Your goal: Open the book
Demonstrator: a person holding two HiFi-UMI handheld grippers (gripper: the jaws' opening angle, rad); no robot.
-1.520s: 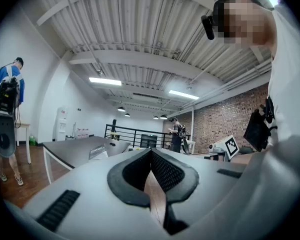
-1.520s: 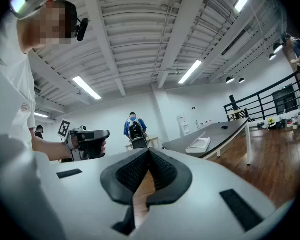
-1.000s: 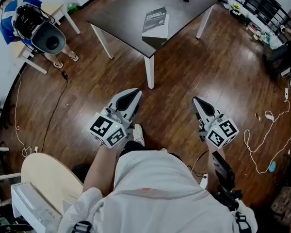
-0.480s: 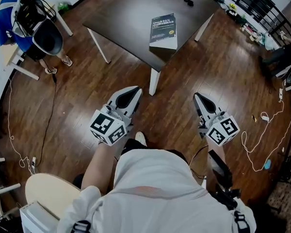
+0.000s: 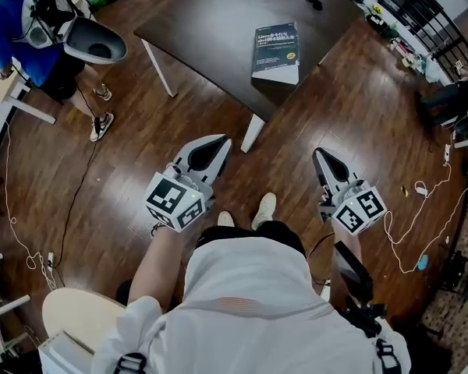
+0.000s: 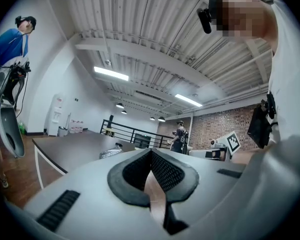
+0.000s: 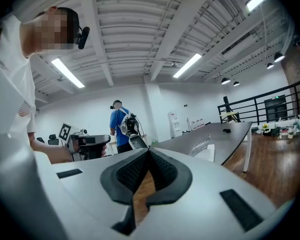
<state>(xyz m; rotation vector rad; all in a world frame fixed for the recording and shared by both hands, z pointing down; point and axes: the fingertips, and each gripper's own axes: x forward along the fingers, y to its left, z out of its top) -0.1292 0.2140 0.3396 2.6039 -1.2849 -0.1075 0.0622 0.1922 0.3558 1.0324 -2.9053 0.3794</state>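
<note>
Wooden floor (image 5: 117, 178) fills the head view, with the closed book (image 5: 276, 51) near the desk (image 5: 210, 29) corner, well apart from the left hand-held gripper (image 5: 221, 142) and right hand-held gripper (image 5: 318, 154); the left gripper view shows jaws together, empty, and the right gripper view likewise.

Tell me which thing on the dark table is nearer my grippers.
The book, lying closed by the near corner; the small black object sits farther back.

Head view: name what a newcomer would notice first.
A closed book lies near the corner of a dark table, straight ahead. Nearer, the left gripper and right gripper hang over the wooden floor, both shut and empty, short of the table. A person in blue stands far left.
</note>
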